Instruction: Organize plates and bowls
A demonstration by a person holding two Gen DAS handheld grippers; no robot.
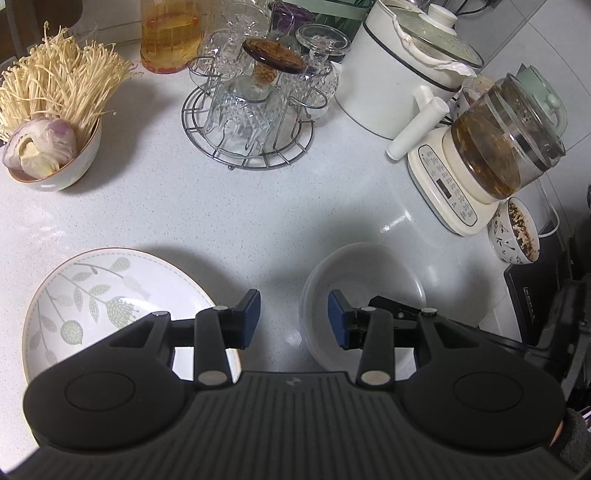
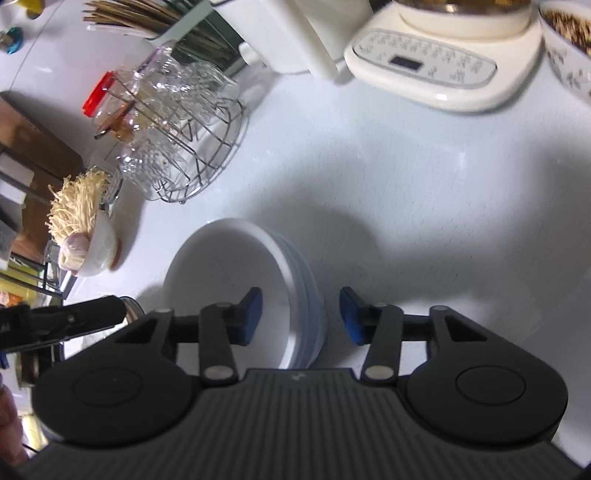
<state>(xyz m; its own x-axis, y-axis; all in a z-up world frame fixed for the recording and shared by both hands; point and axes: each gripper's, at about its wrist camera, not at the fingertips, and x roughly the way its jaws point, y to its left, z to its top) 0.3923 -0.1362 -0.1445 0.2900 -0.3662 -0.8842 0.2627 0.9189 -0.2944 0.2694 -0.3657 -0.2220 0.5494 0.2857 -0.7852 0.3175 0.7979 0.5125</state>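
A white plate (image 1: 110,295) with a grey-green leaf pattern lies on the white counter at the lower left of the left wrist view. Right of it sits a white bowl (image 1: 369,273). My left gripper (image 1: 294,319) hangs open over the gap between them, its right fingertip (image 1: 338,321) above the bowl's left rim. In the right wrist view the bowl proves to be a stack of white bowls (image 2: 236,266). My right gripper (image 2: 301,314) is open and straddles the stack's right rim, one pad inside and one outside, neither touching it. The left gripper's body (image 2: 74,321) shows at the left edge.
A bowl of enoki mushrooms and garlic (image 1: 55,147) stands far left. A wire rack of glasses (image 1: 247,122) is at the back centre, an oil jar (image 1: 170,33) behind it. A white pot (image 1: 388,74), a glass kettle on its base (image 1: 498,147) and a patterned bowl (image 1: 513,232) crowd the right.
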